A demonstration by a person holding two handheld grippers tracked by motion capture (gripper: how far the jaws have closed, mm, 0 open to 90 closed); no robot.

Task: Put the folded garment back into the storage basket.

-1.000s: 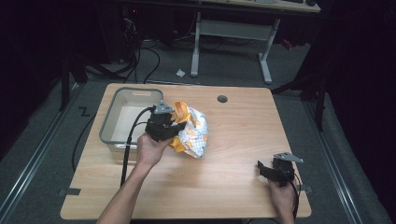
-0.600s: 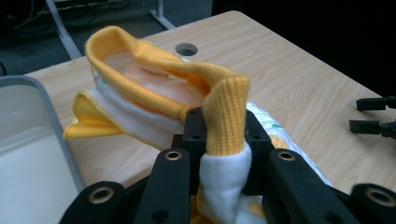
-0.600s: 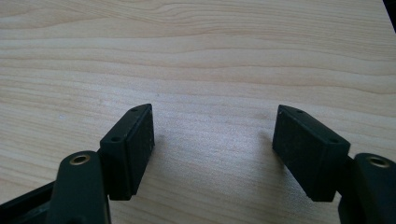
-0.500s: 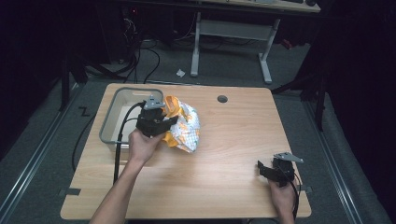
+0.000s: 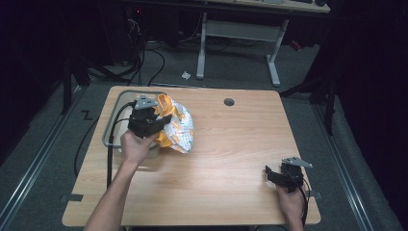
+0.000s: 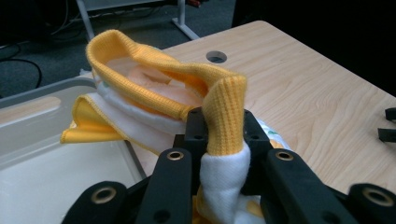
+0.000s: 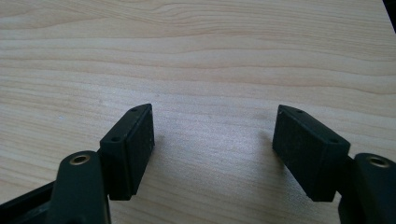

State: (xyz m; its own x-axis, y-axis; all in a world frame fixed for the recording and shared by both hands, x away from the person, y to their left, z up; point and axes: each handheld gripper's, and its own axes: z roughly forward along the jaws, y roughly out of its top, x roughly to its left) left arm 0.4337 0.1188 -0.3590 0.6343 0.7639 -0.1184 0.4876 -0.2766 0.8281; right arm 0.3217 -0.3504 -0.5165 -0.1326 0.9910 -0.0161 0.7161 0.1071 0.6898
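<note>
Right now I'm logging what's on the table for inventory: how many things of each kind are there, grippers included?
Grippers: 2, the left gripper and the right gripper
Yellow-and-white cloth garment: 1
Clear plastic bin: 1
Total: 4

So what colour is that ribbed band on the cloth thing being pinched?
Yellow-orange, on a white garment held by the left gripper; the left gripper view shows it best.
</note>
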